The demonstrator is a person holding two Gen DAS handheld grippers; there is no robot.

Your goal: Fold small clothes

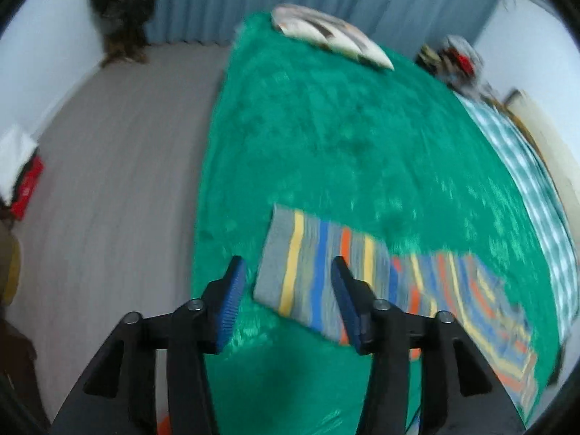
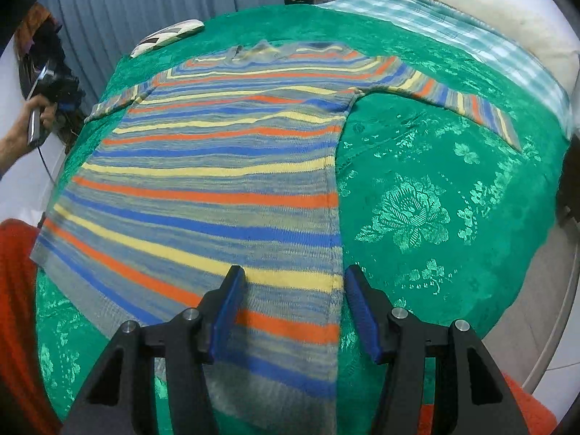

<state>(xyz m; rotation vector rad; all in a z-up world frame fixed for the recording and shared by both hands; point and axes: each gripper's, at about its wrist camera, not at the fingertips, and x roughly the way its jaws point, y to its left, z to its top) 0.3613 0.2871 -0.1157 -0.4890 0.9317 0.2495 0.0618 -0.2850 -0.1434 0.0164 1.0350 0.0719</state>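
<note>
A striped sweater is seen spread flat on a green floral bedcover, body laid out, one sleeve stretched toward a checked sheet.

The right gripper is held over the sweater's lower side edge — jaws parted, nothing pinched, fabric lying below the blue pads.

The left gripper is seen at the other sleeve's cuff near the bedcover edge, jaws parted around the cuff end; contact cannot be told, view blurred.

A folded patterned item is seen at the far corner. A hand is visible at the left in the right wrist view.
</note>
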